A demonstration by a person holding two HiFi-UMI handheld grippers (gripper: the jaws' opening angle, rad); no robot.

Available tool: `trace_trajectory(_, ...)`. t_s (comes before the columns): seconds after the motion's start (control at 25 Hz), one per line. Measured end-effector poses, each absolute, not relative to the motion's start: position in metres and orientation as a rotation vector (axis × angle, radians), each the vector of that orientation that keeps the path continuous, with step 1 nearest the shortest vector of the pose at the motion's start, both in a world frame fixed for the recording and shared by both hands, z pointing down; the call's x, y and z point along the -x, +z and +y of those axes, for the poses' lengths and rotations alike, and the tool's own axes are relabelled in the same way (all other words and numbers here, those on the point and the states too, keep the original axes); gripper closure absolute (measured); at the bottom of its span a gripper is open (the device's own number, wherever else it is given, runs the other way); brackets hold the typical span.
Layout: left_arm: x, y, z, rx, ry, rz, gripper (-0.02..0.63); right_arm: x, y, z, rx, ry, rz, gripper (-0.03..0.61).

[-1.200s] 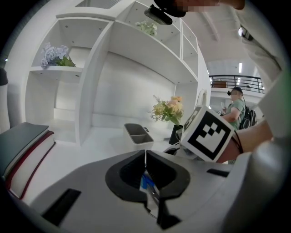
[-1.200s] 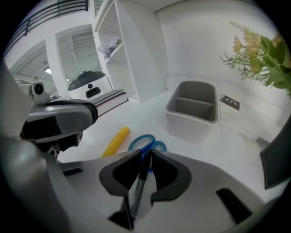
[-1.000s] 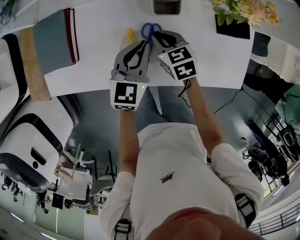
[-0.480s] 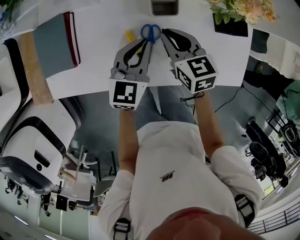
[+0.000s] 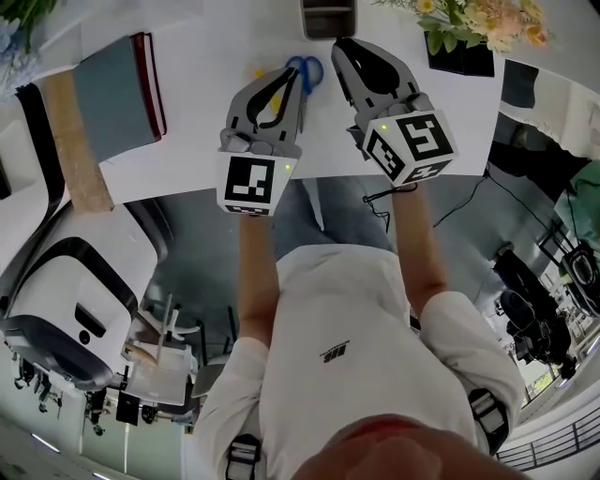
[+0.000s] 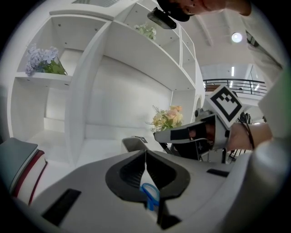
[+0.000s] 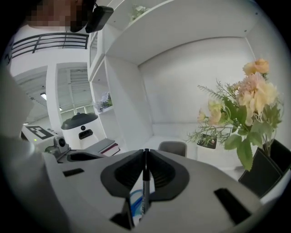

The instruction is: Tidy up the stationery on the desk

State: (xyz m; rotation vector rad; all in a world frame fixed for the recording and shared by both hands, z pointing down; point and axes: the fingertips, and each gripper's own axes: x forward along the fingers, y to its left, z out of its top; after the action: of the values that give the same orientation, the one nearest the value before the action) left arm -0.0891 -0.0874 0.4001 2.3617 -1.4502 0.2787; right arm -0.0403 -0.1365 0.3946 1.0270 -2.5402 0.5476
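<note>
In the right gripper view my right gripper (image 7: 145, 151) is shut on a thin black pen (image 7: 144, 186) that stands upright between the jaws. From the head view this gripper (image 5: 339, 43) hangs just below a grey pen holder (image 5: 328, 14) at the desk's far edge. Blue-handled scissors (image 5: 306, 72) lie on the white desk (image 5: 197, 112) between the two grippers. My left gripper (image 5: 297, 75) is shut beside the scissors, with nothing seen in its jaws. In the left gripper view (image 6: 145, 152) the blue handle (image 6: 150, 195) shows below the jaws. A yellow pen (image 5: 258, 72) lies partly under the left gripper.
A grey book with a dark red spine (image 5: 117, 82) lies at the desk's left. A black pot of pale flowers (image 5: 464, 52) stands at the right. A white machine (image 5: 66, 300) sits on the floor at the left, below the desk's near edge.
My right gripper has moved away from the scissors, up and to the right toward the pen holder, with the pen in it. The left gripper has edged slightly forward.
</note>
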Motion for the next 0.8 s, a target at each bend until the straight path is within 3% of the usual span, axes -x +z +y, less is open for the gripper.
trace_trajectory(0.8,0.096,0.386,-0.121,-2.406,0.254,-1.471,0.614,0.06,0.36,-0.203,-1.227,0.416,-2.757,0.548)
